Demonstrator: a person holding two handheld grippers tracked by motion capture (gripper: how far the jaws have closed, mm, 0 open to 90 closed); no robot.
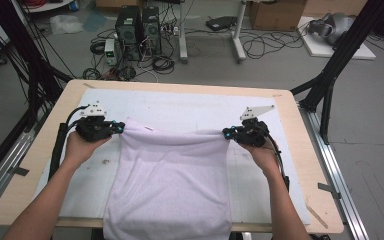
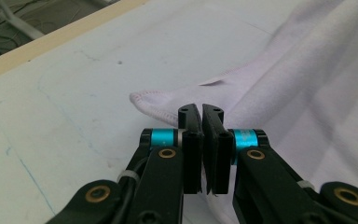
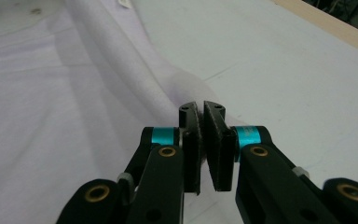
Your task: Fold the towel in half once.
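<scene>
- Lilac terry towel (image 1: 172, 175) lies on the white mat (image 1: 190, 107) of the table (image 1: 300, 165), near end hanging over the table's front edge.
- Left tongs (image 1: 121, 127) clenched on the towel's far left corner; right tongs (image 1: 225, 133) clenched on the far right corner. Both gripper views show cloth pinched between the jaws.
- Step in hand, by my reading: far edge gripped and raised, ready to fold.
- Next move calls for both corners travelling together, edge kept taut and level.
- Pose: forearms come in from the near side, hands (image 1: 80, 147) well apart, tongs pointing inward toward each other.
</scene>
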